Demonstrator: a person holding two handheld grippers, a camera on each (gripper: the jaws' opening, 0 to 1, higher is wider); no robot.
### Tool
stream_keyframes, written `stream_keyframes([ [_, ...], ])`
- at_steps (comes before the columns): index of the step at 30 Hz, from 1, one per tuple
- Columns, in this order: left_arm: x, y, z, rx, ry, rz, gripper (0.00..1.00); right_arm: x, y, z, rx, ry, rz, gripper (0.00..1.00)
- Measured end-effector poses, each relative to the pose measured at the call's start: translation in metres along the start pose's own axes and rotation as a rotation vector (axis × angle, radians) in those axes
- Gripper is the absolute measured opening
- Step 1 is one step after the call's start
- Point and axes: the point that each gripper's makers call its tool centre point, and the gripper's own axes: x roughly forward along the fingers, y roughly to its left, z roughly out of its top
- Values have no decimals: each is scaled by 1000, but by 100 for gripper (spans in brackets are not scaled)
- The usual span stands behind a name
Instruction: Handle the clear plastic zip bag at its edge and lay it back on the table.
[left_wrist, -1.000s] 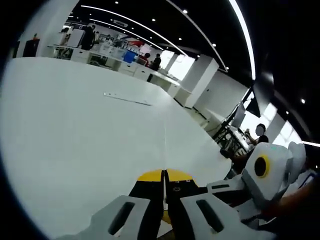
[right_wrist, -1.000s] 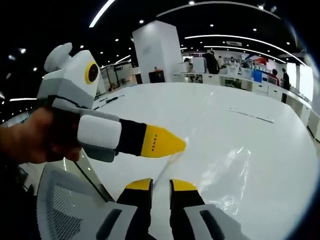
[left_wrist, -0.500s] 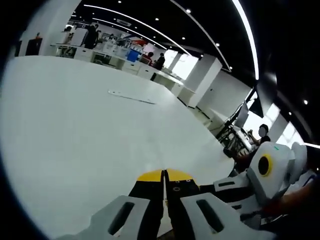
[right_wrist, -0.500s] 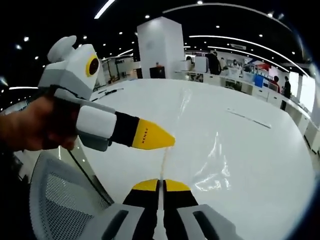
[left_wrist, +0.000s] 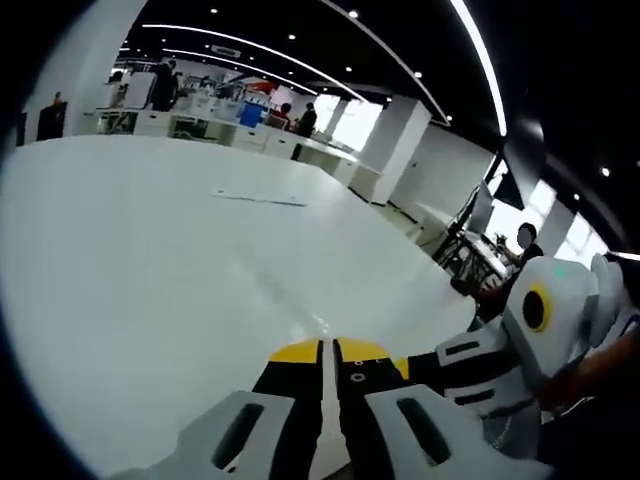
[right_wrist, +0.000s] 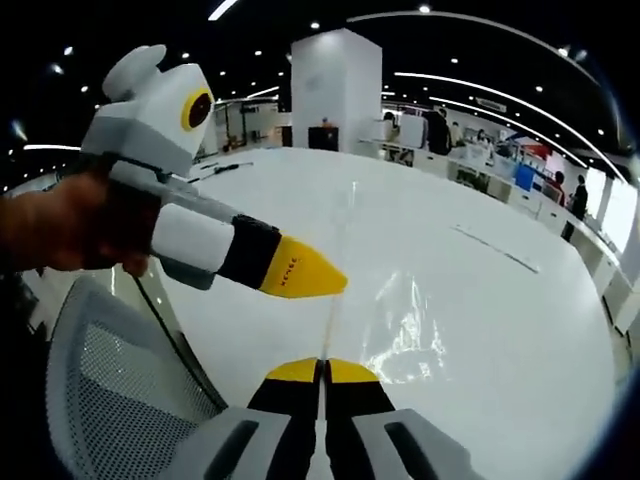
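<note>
The clear plastic zip bag (right_wrist: 405, 325) hangs over the white table (right_wrist: 480, 400), with glints on its crumpled film. Its top edge runs as a thin taut line up from my right gripper (right_wrist: 322, 366), whose yellow-tipped jaws are shut on it. My left gripper (right_wrist: 336, 284), held by a hand (right_wrist: 60, 235), comes in from the left and is shut on the same edge a little higher. In the left gripper view my left gripper (left_wrist: 328, 349) is closed on the thin film, and the right gripper (left_wrist: 402, 367) sits close beside it on the right.
A long thin strip (left_wrist: 258, 198) lies far out on the table (left_wrist: 150, 300). A grey mesh chair (right_wrist: 110, 400) stands at the table's near edge under the left hand. A white pillar (right_wrist: 335, 90) and desks with people stand behind.
My right gripper was open below the bag edge a second ago and has since shut on it. The edge now stands taut between both grippers, slightly higher.
</note>
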Motion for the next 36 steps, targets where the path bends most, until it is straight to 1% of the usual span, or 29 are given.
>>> stream_keyframes([
  [2,-1,-1,0,33,7,-6,2,-1,-3,0,-10,7,-2,0],
  [3,-1,-1,1,50,6,-11,0,-1,-4,0,-13,10,-2,0],
  [4,-3,-4,4,97,-5,-35,0,-1,-6,0,-12,16,-2,0],
  [5,-4,-4,5,100,-1,-30,0,-2,-7,0,-13,18,-1,0],
  [8,-7,-3,11,155,-1,-39,0,-3,-9,-2,-21,27,-2,0],
  [9,-9,-3,15,188,-3,-41,2,-3,-9,-3,-24,31,-1,0],
  [11,-12,-3,20,228,-5,-43,3,-4,-9,-6,-35,40,2,0],
  [17,-14,-1,26,303,-3,-72,6,-4,-10,-9,-77,54,10,0],
  [24,-16,11,30,409,12,-73,9,-8,-15,-12,-105,66,18,0],
  [27,-16,17,32,408,15,-62,9,-9,-16,-13,-116,71,17,0],
  [31,-15,29,37,379,7,-45,9,-10,-18,-14,-134,76,18,0],
  [36,-15,33,39,313,0,-20,7,-12,-16,-15,-149,79,24,0],
])
